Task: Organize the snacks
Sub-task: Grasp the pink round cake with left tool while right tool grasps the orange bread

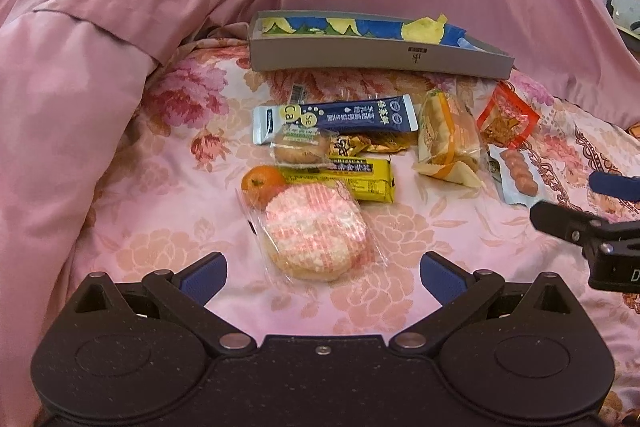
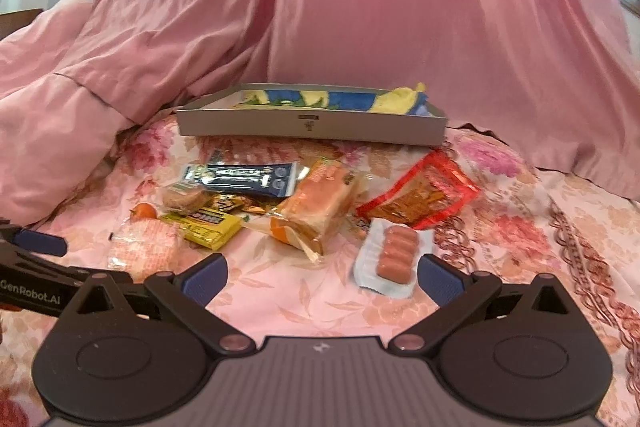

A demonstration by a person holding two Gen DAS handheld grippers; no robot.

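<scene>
Left wrist view: the left tool [image 1: 323,269] is spread wide with nothing held, and the round pastry [image 1: 316,233] in clear film lies on the bed [image 1: 168,203] just ahead, between the fingers' line. Beside it are seen a small orange [image 1: 262,185], a yellow bar [image 1: 352,177] and a dark blue sachet [image 1: 340,119]; the grey box [image 1: 380,61] stands farther back. In the right wrist view the right tool [image 2: 322,277] is likewise wide and empty, with the sausage pack [image 2: 394,255] just beside its right finger. The pastry is judged light, soft and easily crushed, its film slippery; a gentle grip across its middle seems best. The orange may roll.
</scene>
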